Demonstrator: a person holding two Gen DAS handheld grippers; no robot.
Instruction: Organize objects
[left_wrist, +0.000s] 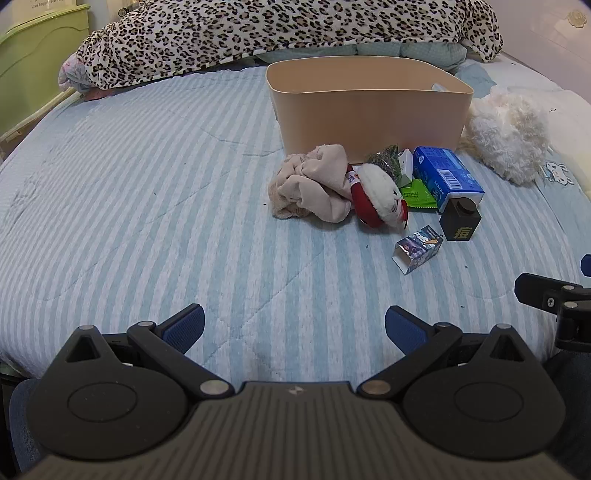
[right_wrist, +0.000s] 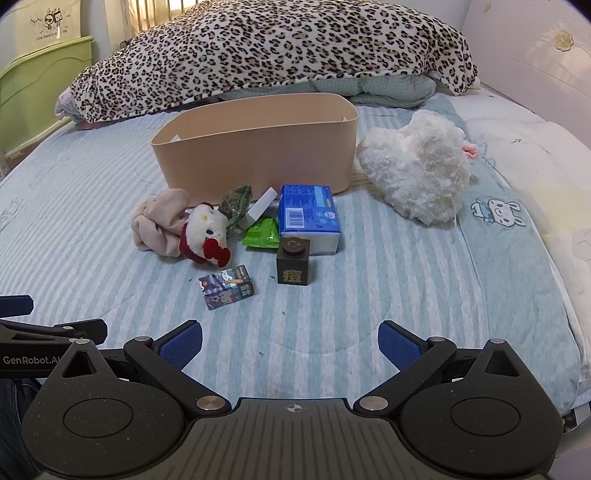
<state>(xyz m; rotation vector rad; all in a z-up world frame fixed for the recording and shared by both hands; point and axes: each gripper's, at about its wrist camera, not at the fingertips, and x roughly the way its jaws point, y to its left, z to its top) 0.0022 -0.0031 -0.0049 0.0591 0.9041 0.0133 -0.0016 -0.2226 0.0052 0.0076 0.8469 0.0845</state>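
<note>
Left tongs (left_wrist: 294, 328): wide apart, holding nothing, above the striped bed sheet (left_wrist: 147, 206), well apart from the objects.
Right tongs (right_wrist: 290, 343): also spread wide with nothing between them, near the front edge of the bed, pointing to the pile.
Bin (right_wrist: 258, 147): beige, oval, standing upright on the bed behind the pile; what lies inside is hidden by its wall.
Beige cloth (right_wrist: 159, 225): crumpled, at the left end of the pile, touching the plush toy.
Plush toy (right_wrist: 207, 232): white head with a red bow, lying on its side.
Green packet (right_wrist: 262, 234): flat on the sheet, between the toy and the blue pack.
Blue tissue pack (right_wrist: 308, 218): just in front of the bin.
Black box (right_wrist: 293, 260): upright, with a gold character, touching the front of the tissue pack.
Small picture box (right_wrist: 226, 286): the nearest thing to the right tongs, apart from the pile.
White fluffy toy (right_wrist: 413, 166): just beside the right side of the bin.
Leopard blanket (right_wrist: 266, 48): heaped behind the bin.
</note>
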